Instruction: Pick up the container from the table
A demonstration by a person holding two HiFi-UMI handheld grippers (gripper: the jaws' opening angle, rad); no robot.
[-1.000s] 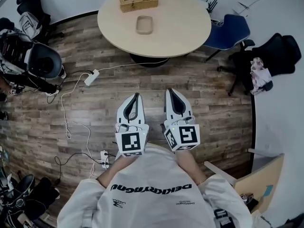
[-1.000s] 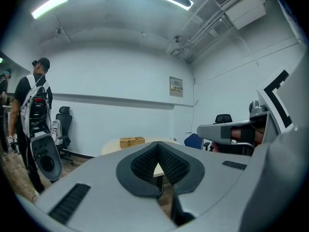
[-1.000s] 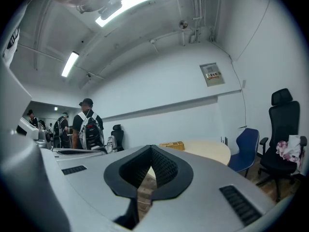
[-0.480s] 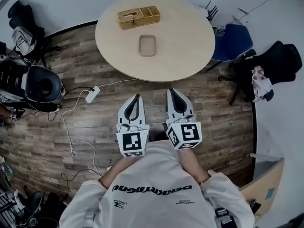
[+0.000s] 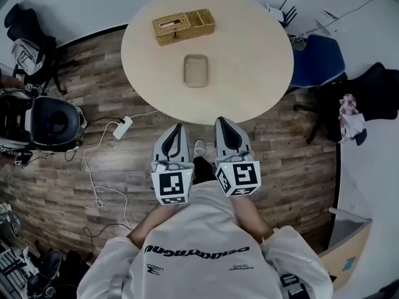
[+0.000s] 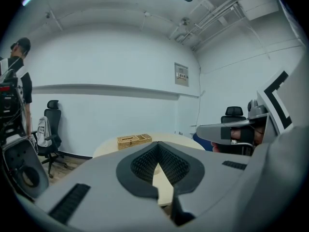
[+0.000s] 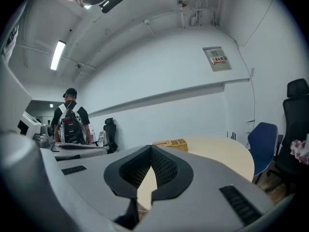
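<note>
Two hand-held grey tools, each topped by a cube with square markers, hover side by side over the wooden plank floor (image 5: 287,148), just short of the near edge of the round pale wooden bench (image 5: 249,55). The left tool (image 5: 179,126) has its jaws drawn together so the tips meet, with nothing between them. The right tool (image 5: 220,121) is the same, tips touching and empty. Both point towards the bench. The small shallow beige rounded-rectangular container (image 5: 196,70) lies flat near the middle of the bench, well apart from both tools and roughly in line with the gap between them. Beyond it, towards the far edge, sits a woven wicker box (image 5: 183,25) with two compartments, apart from the container. A blue chair (image 5: 318,61) stands at the bench's right side, and a white power strip (image 5: 121,128) lies on the floor to the left.
</note>
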